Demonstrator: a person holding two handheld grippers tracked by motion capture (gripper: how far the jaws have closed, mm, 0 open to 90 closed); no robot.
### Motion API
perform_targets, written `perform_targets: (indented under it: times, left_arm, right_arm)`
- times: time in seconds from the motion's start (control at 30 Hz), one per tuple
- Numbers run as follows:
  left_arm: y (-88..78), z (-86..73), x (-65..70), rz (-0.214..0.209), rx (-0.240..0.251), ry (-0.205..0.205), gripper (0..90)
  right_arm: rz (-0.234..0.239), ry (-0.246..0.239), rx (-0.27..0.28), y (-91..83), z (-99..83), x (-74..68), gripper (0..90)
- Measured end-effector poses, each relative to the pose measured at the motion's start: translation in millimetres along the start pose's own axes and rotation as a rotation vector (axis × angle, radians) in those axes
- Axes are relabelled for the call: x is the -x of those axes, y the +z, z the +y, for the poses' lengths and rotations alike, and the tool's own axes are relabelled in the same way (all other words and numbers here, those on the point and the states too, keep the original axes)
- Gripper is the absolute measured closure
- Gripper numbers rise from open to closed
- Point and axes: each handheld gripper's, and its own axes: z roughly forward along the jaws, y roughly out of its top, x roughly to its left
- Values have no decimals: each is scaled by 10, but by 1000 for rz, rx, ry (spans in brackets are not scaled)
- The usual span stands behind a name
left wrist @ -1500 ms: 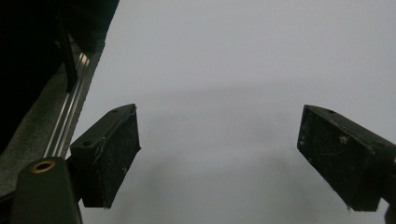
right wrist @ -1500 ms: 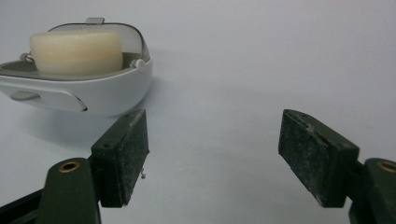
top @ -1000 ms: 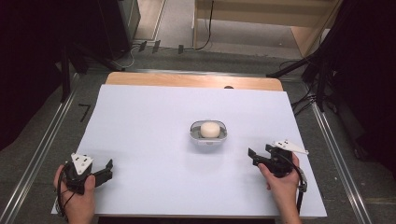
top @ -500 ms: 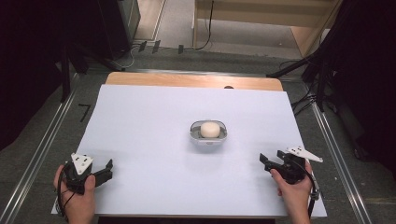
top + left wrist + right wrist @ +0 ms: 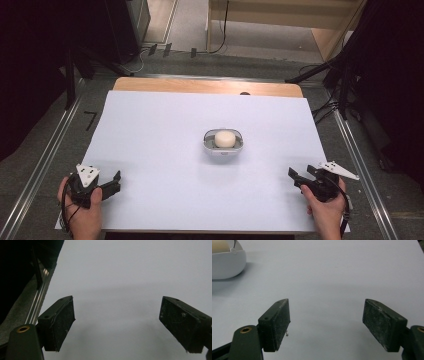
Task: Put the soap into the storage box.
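grey floor [image 5: 260, 65], wooden shelf [image 5: 280, 15], dark curtains [image 5: 30, 60].

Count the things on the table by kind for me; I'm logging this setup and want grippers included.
Grippers: 2, left and right, both open and empty
Bowls: 1, white, mid-table
Pale round lumps: 1, inside the bowl
White sheets covering the table: 1
Total: 5
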Motion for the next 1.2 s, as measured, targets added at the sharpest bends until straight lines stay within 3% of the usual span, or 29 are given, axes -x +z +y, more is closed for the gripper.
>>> perform_targets:
  times: [0.87,1.2]
  left_arm:
    - [-2,0,0,0,0,2,140]
    - [-1,0,0,0,0,2,140]
  right_arm:
    - [-63,49,23,-320,-138,447,221]
    - [-100,76,61,-462,-194,662,221]
